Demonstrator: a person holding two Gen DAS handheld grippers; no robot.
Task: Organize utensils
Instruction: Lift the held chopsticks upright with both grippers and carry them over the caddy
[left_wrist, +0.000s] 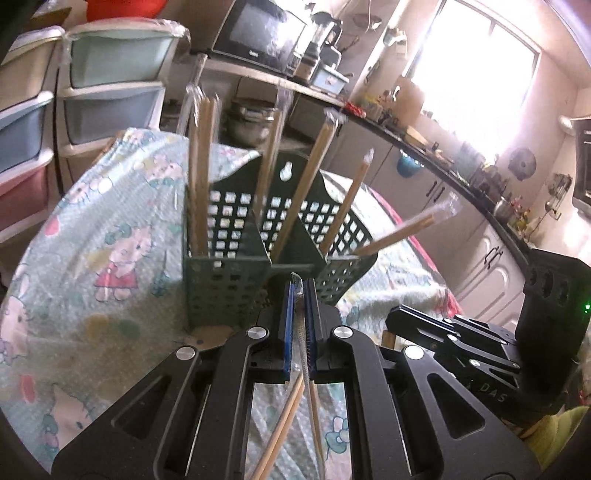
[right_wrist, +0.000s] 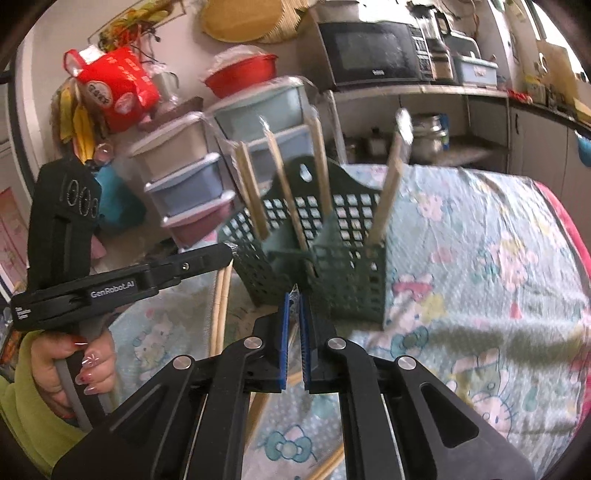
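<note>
Both the left hand-held gripper (left_wrist: 300, 286) and right hand-held gripper (right_wrist: 294, 293) pinch wrapped chopsticks (left_wrist: 284, 421), bound for the green basket (left_wrist: 229, 266) at twelve o'clock.

Wrapped chopsticks (right_wrist: 280, 173) in green caddy (right_wrist: 347, 258)

both grippers are matte black, built of angular linkage arms with triangular cut-outs and round silver screw heads at the joints. the left gripper (left_wrist: 303, 291) and the right gripper (right_wrist: 294, 295) each carry blue ridged pads on the inner faces of the fingers. seen from the right wrist, the left one bears white "genrobot.ai" lettering and a small label. the left hand (right_wrist: 74, 365) wears long decorated nails and a yellow-green sleeve (right_wrist: 22, 417).
</note>
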